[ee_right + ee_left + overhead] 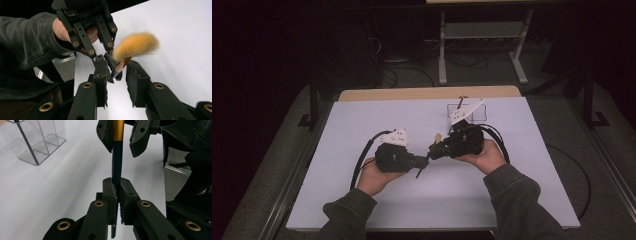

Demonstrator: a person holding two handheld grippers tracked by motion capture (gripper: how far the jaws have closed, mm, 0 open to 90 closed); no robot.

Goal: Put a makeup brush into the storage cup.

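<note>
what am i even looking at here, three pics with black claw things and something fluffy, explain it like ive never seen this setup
These are hand-held tools, not a robot. In the high view, a person in grey sleeves holds a left gripper and a right gripper over a white table. Each gripper has two black jaws and carries its own camera, which gives the other two pictures.

The left gripper view looks along its jaws: they are shut on the dark handle of a makeup brush, which has a gold band higher up. The right gripper stands open around that band.

The right gripper view shows the brush's fluffy orange tip between its open jaws, with the left gripper clamping the handle beyond.

A clear plastic organiser stands on the table, with another thin stick in it.
</note>
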